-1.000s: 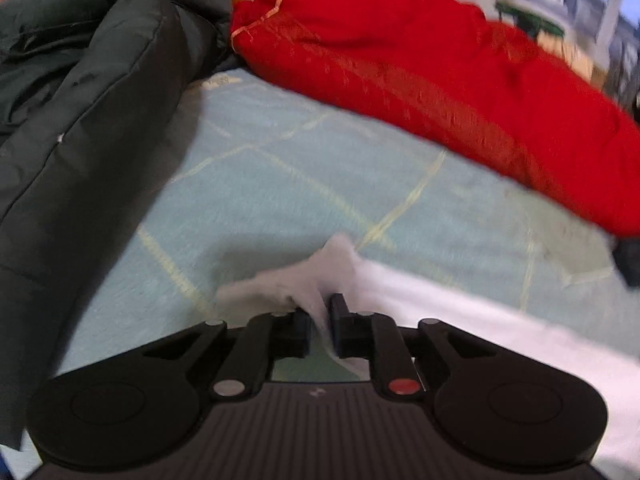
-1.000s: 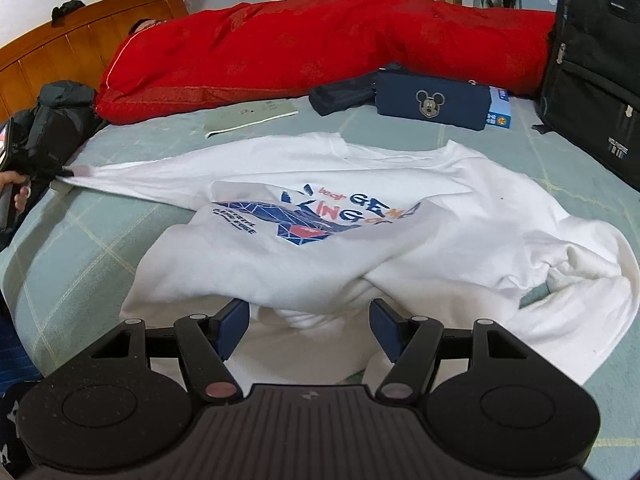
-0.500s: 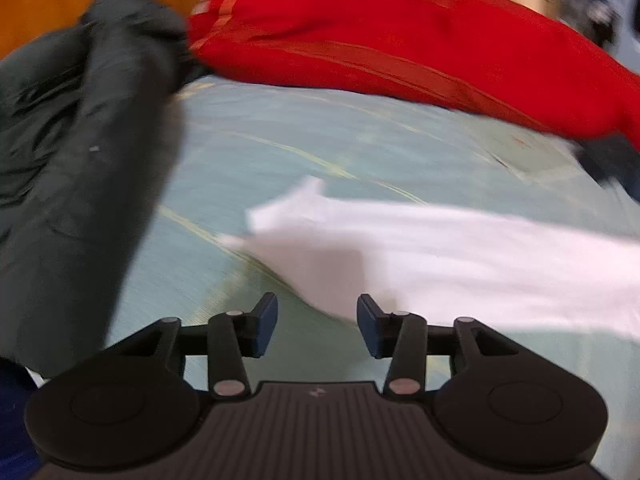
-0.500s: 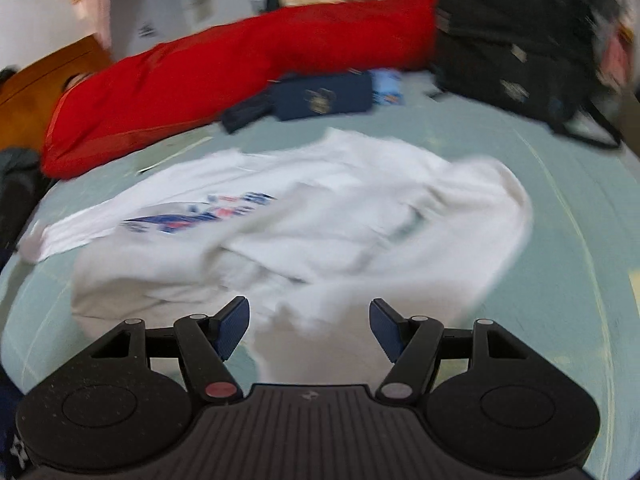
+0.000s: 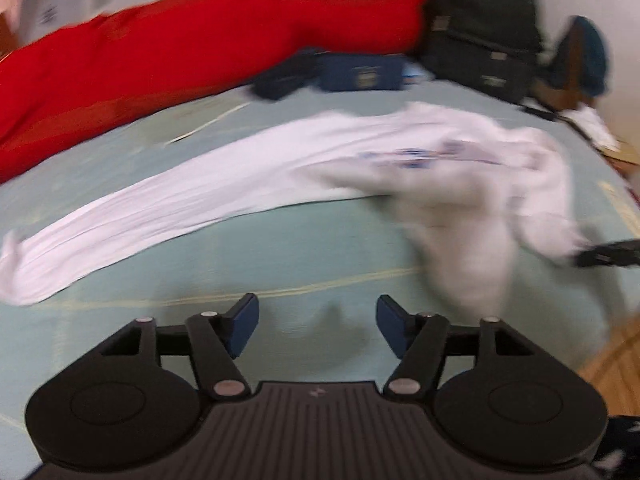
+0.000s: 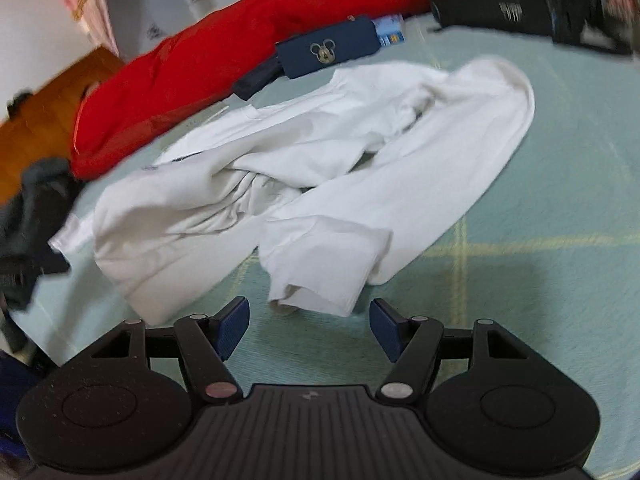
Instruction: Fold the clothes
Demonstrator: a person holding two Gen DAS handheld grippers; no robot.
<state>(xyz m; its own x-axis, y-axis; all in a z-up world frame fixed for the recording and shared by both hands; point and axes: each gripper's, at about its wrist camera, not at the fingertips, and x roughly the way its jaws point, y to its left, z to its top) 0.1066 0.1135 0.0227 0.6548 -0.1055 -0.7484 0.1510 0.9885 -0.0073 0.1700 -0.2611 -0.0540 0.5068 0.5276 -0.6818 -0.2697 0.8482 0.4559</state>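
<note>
Two claws hang over a bed (image 6: 560,184) covered in a pale green sheet crossed by thin yellow lines. Beyond both claws, along the far side of the bed, lies a long red quilt (image 5: 192,52). In front of it sits a navy pouch (image 6: 328,52) with a cartoon mouse emblem, and to the right of that a black backpack (image 5: 484,28). In the right wrist view a wooden headboard (image 6: 44,112) shows far off to the claw's left, with a dark jacket (image 6: 28,216) heaped below it. A pale wall stands behind the bed.

A white sweatshirt (image 6: 320,160) lies crumpled on the sheet ahead of both claws. From the left claw (image 5: 318,322), one sleeve stretches long and flat, running from the far left edge of the view toward the bunched body ahead and to the right; a blue print shows faintly on the chest. This view is blurred. From the right claw (image 6: 310,326), the other sleeve curves round from the far right and comes back toward the claw, its folded cuff (image 6: 320,276) lying just ahead of the fingertips, apart from them.

The left claw's jaws are opening, with only bare sheet between them. The right claw's jaws stand spread wide, gripping nothing.
</note>
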